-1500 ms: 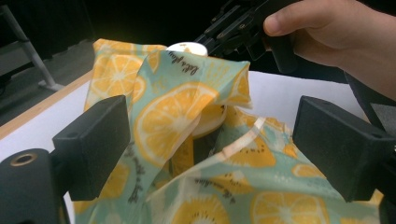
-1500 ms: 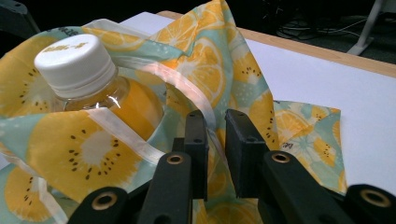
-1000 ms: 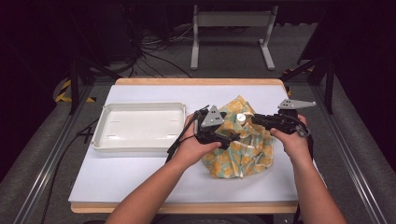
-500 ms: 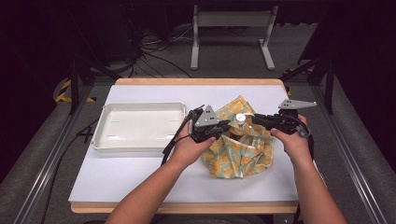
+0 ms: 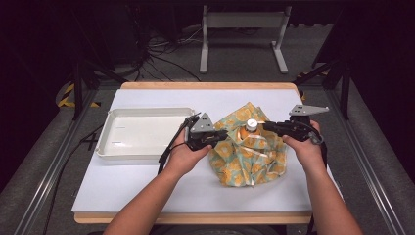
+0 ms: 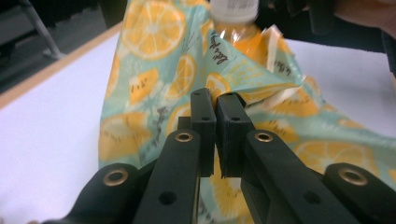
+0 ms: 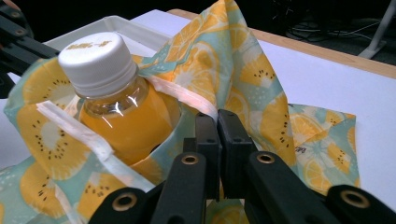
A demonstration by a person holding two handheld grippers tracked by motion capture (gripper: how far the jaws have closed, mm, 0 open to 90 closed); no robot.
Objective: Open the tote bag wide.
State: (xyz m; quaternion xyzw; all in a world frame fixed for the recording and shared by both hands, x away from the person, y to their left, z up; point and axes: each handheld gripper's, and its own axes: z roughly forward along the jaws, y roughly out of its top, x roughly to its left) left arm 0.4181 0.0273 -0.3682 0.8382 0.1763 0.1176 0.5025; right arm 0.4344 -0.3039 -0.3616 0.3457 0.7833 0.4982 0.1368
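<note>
The left gripper (image 5: 222, 135) has just moved in from the tray side to the cloth (image 5: 247, 152), and its fingers (image 6: 205, 114) have been closing over the last moments; in the left gripper view they now stand together on a fold of the lemon-print fabric, which seems pinched between them, though the seam where pad meets cloth is partly hidden. The right gripper (image 5: 268, 128) has kept its place on the far side of the bundle, and its fingers (image 7: 207, 130) have also tightened, pressed together on the cloth's edge just beside the bottle (image 7: 116, 107). The bottle of orange drink stands upright in the middle of the cloth, near the centre-right of the worktop (image 5: 147, 186), its white cap (image 5: 251, 124) showing above the gathered fabric. The white tray (image 5: 142, 134) lies to the left, apart from the bundle. With both sides now gripped, the wrapping looks ready for the corners to be drawn up or across the bottle.
</note>
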